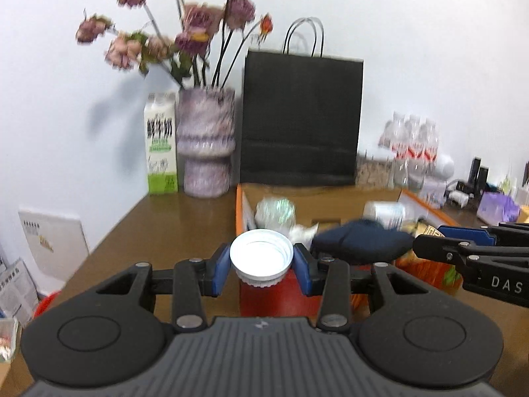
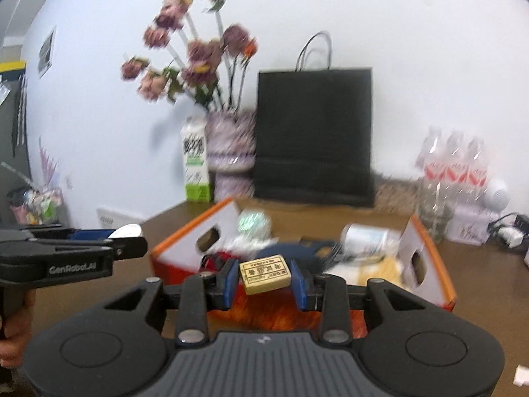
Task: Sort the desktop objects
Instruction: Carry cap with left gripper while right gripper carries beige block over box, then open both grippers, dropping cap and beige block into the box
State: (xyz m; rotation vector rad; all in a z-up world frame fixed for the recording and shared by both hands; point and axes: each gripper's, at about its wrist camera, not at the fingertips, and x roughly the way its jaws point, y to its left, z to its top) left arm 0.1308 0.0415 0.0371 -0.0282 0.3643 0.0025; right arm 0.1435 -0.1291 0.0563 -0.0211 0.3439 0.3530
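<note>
My left gripper [image 1: 262, 264] is shut on a white screw lid [image 1: 261, 255], open side up, held just in front of the orange cardboard box [image 1: 243, 210]. My right gripper [image 2: 265, 280] is shut on a small tan rectangular block with printed characters [image 2: 265, 273], held over the near wall of the same box [image 2: 436, 264]. The box holds a dark blue cloth [image 1: 360, 240], a white bottle lying down [image 1: 385, 213], a shiny foil ball [image 1: 276, 211] and other bits. The left gripper shows at the left in the right wrist view [image 2: 132, 243]; the right gripper shows at the right in the left wrist view [image 1: 426, 243].
Behind the box stand a black paper bag [image 1: 301, 119], a marbled vase of dried flowers [image 1: 206, 142] and a milk carton [image 1: 161, 145] against the white wall. Water bottles [image 2: 451, 165] and small items crowd the back right. The brown table [image 1: 158, 231] ends at the left.
</note>
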